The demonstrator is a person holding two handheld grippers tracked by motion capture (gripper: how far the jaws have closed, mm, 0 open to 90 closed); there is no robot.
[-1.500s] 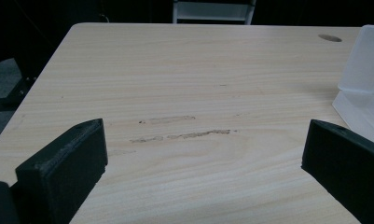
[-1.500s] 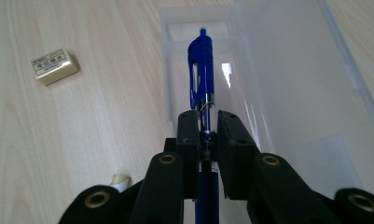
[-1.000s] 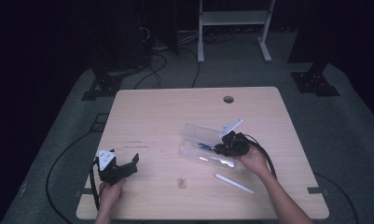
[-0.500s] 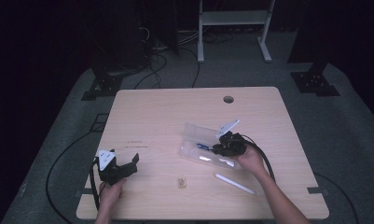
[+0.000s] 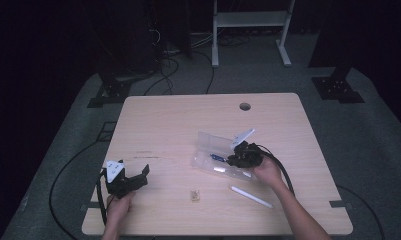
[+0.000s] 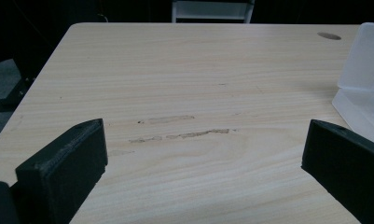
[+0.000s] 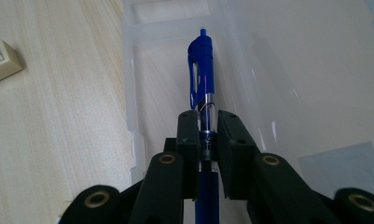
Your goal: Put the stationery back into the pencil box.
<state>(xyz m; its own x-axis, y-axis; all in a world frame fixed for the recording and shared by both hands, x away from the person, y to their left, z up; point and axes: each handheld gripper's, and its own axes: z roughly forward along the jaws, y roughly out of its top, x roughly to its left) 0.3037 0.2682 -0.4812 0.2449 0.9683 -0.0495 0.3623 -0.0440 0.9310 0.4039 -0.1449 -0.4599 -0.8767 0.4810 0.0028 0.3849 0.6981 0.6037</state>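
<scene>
Right tongs (image 7: 208, 128) pinching a blue pen (image 7: 201, 65) by its clear barrel, clip end held out over the clear plastic case (image 7: 287, 70) lying open on the tabletop (image 5: 168, 125). Left tongs (image 6: 203, 158) spread wide over bare wood, gripping nothing. Small beige eraser (image 7: 3, 60) beside the case, dark print on its label too blurred to read. White pen (image 5: 250, 196) loose near the front edge.

Blue pen (image 7: 202, 70) lower barrel hidden between right tool (image 7: 207, 123) jaws; clear box (image 6: 362, 79) cut off by edge.
</scene>
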